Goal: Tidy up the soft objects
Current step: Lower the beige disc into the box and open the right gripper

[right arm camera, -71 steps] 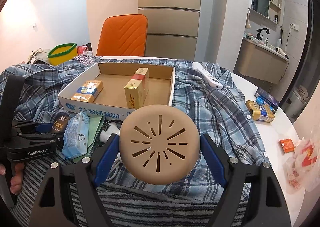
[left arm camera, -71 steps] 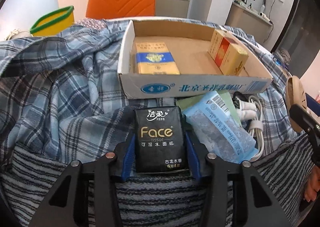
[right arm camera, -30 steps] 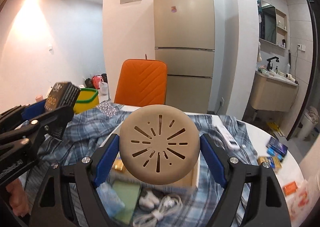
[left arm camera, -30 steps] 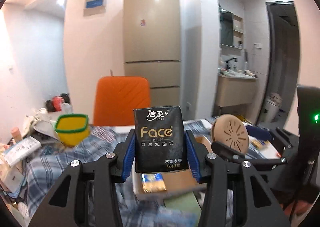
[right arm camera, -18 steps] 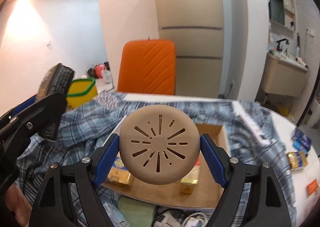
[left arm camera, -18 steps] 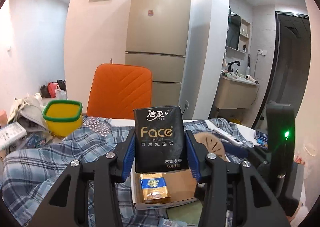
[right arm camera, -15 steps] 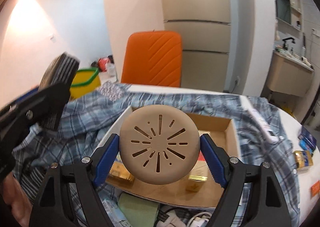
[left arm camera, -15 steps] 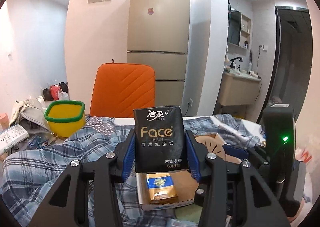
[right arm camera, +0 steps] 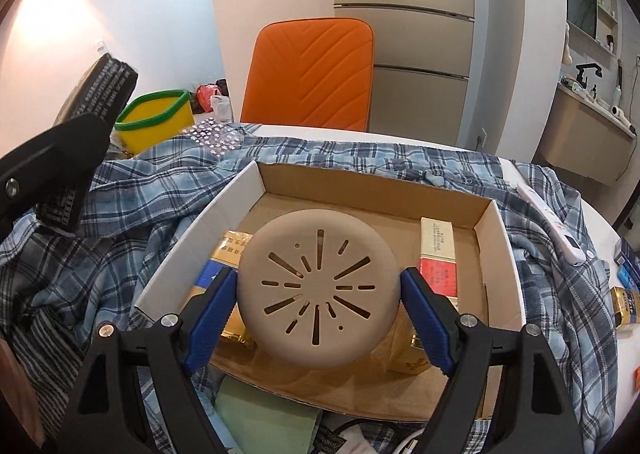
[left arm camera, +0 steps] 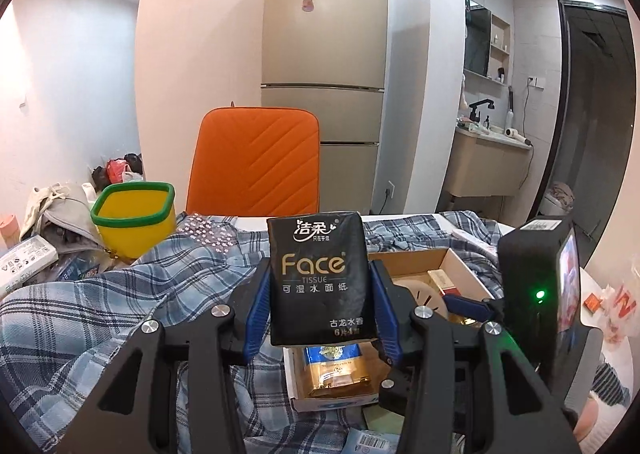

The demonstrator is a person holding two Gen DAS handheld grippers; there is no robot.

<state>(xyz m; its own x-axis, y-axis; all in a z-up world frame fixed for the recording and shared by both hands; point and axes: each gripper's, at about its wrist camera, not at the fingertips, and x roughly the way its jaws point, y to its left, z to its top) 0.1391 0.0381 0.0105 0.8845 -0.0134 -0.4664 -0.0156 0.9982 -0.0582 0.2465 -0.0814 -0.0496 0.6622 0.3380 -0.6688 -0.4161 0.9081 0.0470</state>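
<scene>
My left gripper (left arm camera: 318,308) is shut on a black "Face" tissue pack (left arm camera: 317,280), held upright above the near end of the cardboard box (left arm camera: 460,268). From the right wrist view the same pack (right arm camera: 90,110) shows at the far left. My right gripper (right arm camera: 318,304) is shut on a round beige slotted disc (right arm camera: 318,288), which hangs low over the middle of the open box (right arm camera: 496,238). A gold and blue pack (left arm camera: 336,372) lies inside the box, partly hidden by the disc, and a red and gold pack (right arm camera: 438,266) stands at the right.
A blue plaid shirt (right arm camera: 160,190) covers the round table around the box. A yellow tub with a green rim (left arm camera: 134,216) and an orange chair (right arm camera: 312,70) stand behind. A green cloth (right arm camera: 264,418) and white cable lie in front. Small boxes (right arm camera: 626,304) sit at the right.
Both grippers have come down and forward toward the box with their loads. The box now fills the right wrist view, and the disc is inside its walls.
</scene>
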